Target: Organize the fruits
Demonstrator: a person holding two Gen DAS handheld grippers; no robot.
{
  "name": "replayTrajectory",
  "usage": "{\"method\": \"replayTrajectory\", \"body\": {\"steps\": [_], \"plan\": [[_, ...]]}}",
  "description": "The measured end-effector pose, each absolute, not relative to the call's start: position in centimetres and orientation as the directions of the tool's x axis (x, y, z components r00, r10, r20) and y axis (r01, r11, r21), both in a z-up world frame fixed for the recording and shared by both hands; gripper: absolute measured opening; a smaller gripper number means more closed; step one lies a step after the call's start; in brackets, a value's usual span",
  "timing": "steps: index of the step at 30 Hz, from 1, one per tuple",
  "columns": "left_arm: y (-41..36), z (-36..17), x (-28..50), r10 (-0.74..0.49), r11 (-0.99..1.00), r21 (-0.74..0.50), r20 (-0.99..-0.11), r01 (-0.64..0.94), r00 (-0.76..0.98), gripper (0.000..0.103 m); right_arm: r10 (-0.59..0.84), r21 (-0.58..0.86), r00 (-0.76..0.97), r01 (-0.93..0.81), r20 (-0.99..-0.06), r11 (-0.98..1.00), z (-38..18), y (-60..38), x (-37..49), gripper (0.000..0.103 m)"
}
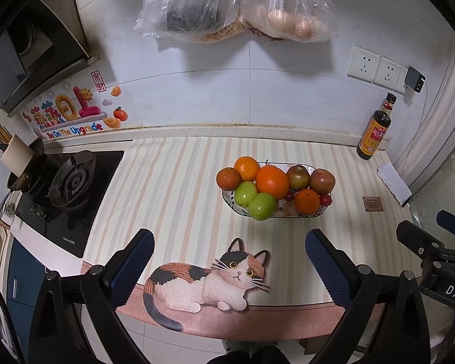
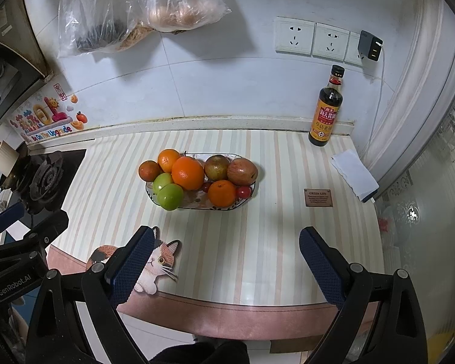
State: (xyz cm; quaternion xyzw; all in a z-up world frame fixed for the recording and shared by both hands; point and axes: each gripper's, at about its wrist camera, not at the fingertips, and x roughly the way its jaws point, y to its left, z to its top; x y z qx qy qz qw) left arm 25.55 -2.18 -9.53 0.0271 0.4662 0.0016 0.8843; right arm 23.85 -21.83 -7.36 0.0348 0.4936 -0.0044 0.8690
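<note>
Both claws hang spread wide and hold nothing: the left claw (image 1: 229,261) low in its frame over the cat print, the right claw (image 2: 224,257) likewise. The fruit plate (image 1: 300,214), heaped with oranges (image 1: 272,181), green apples (image 1: 261,205) and red apples (image 1: 322,180), sits mid-frame on the striped surface (image 1: 173,188), well apart from both.

I saw a glossy striped mat (image 2: 257,242), crinkled clear plastic bags (image 1: 191,3), a shiny glass bottle (image 2: 326,112) and textured gripper pads (image 1: 327,267).
</note>
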Motion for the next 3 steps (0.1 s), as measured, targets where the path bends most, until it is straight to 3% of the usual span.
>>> {"method": "replayTrajectory", "body": {"steps": [3], "plan": [[-2.29,-9.29,25.53,0.032,0.998,0.055,-0.82,0.024,0.571,0.102,0.026,0.055,0.513,0.042,-0.858,0.998,-7.39,-21.85,23.84,0.098]]}}
